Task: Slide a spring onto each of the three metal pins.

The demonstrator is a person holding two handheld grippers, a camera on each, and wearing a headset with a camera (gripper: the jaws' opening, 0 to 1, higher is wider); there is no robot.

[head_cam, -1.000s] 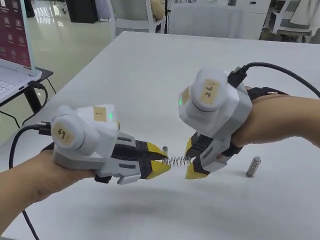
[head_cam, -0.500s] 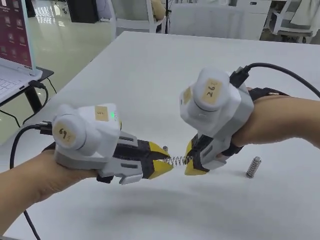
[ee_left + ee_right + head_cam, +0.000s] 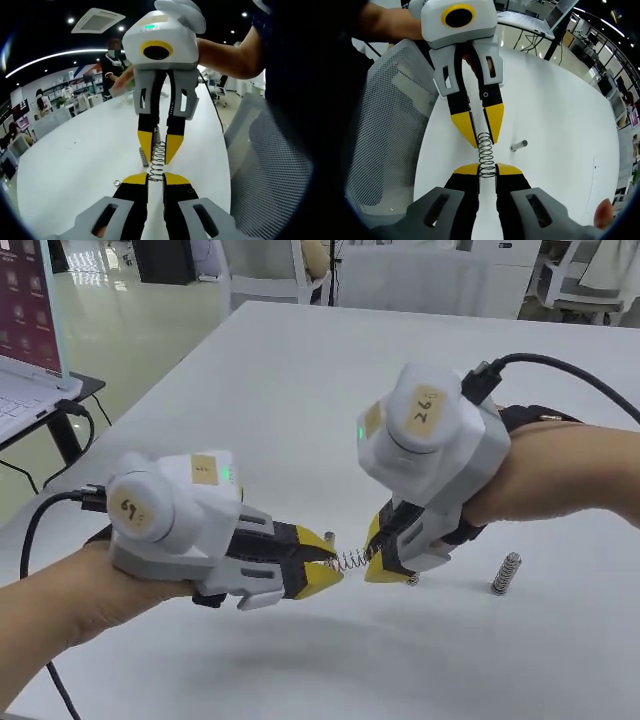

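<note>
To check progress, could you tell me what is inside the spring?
Through the middle coils of the spring the white table shows, so it looks hollow there. Both ends are covered, clamped in the left tool and right tool.

You've got a plain white table (image 3: 300, 390) under everything, with one spring (image 3: 508, 573) standing upright on it over on the right and a short metal pin (image 3: 518, 145) lying on its side.

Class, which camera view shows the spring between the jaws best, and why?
The right gripper view: the spring is large and central, with each coil distinct against the white table. The left gripper view shows the spring slimmer, partly against yellow jaws. The head view shows it tiny, its ends hidden by jaws.
</note>
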